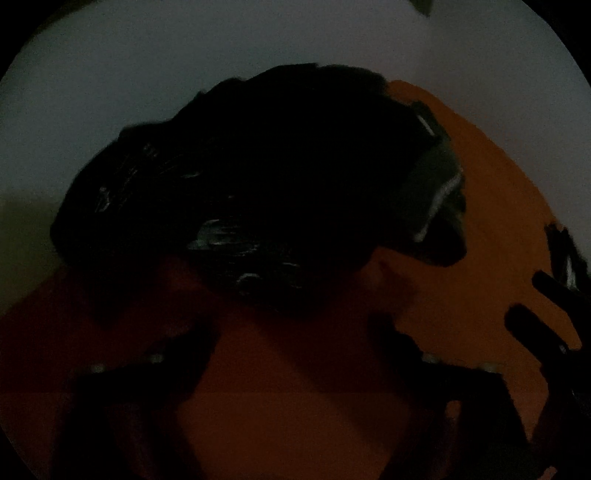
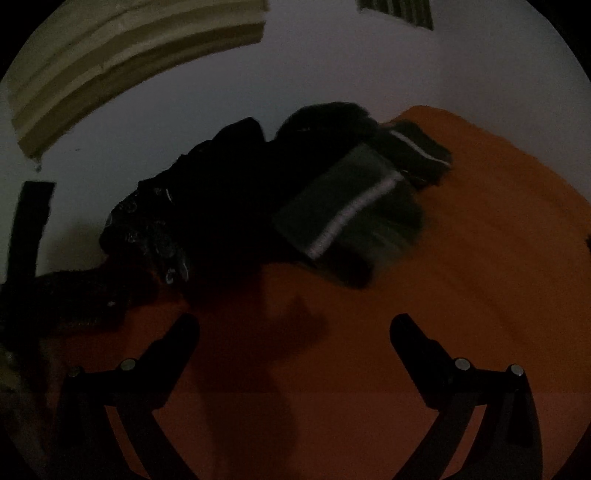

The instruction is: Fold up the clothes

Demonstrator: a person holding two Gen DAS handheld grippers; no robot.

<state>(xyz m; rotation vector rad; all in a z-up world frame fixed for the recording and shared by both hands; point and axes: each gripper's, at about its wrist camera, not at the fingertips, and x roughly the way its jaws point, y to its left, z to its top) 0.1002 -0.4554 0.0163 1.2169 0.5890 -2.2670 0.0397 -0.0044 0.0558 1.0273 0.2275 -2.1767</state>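
The picture is very dim. A heap of dark clothes (image 1: 258,177) lies on an orange table top (image 1: 480,192), partly over its far edge. On the heap's right side lies a dark green garment with a white stripe (image 2: 351,210), also seen in the left wrist view (image 1: 439,184). My left gripper (image 1: 293,332) hovers just short of the heap, open, with only bare table between its fingers. My right gripper (image 2: 295,325) is open too, over bare orange table (image 2: 461,258), a little short of the green garment. Dark finger-like shapes (image 1: 535,302) at the right edge are too dark to identify.
Pale grey floor (image 2: 332,74) lies beyond the table. A beige striped object (image 2: 129,55) sits far left, a dark striped one (image 2: 399,11) at the top. A dark upright bar (image 2: 29,221) and a dark bulk (image 2: 74,295) stand at the left.
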